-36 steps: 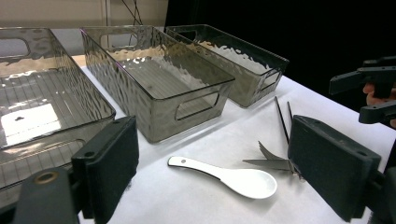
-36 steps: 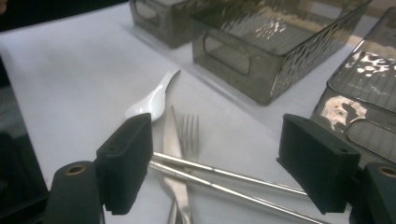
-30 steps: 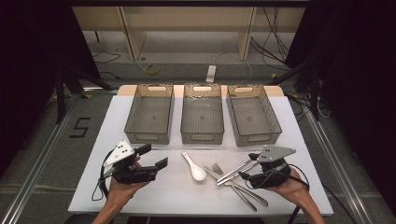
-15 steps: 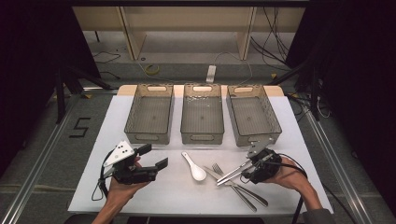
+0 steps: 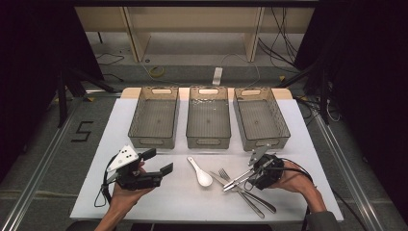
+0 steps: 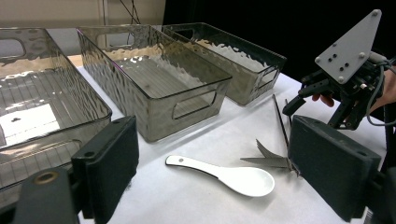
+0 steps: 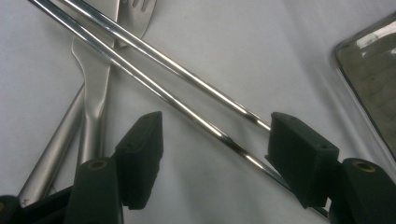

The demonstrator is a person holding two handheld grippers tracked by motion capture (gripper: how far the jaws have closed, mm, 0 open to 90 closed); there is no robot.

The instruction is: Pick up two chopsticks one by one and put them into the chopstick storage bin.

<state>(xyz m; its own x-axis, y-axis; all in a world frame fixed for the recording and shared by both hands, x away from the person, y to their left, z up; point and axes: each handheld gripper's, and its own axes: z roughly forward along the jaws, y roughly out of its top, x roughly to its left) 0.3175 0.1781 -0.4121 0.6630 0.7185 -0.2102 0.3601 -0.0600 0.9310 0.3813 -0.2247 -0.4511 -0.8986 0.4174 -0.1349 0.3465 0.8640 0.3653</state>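
The white table (image 5: 159,202) carries three clear bins (image 5: 208,121) side by side at the far edge; near right, the right gripper (image 7: 212,156) is low over two metal chopsticks (image 7: 187,105), which cross a fork (image 7: 95,88); its jaws have just been closing, wide apart with the chopsticks between, pads not pressing; near left, the left gripper (image 6: 212,168) hangs open, holding nothing; a white spoon (image 5: 200,172) lies between

Glossy metal chopsticks (image 7: 187,100), matt white tablecloth (image 7: 289,51), smoky plastic bins (image 5: 208,120)
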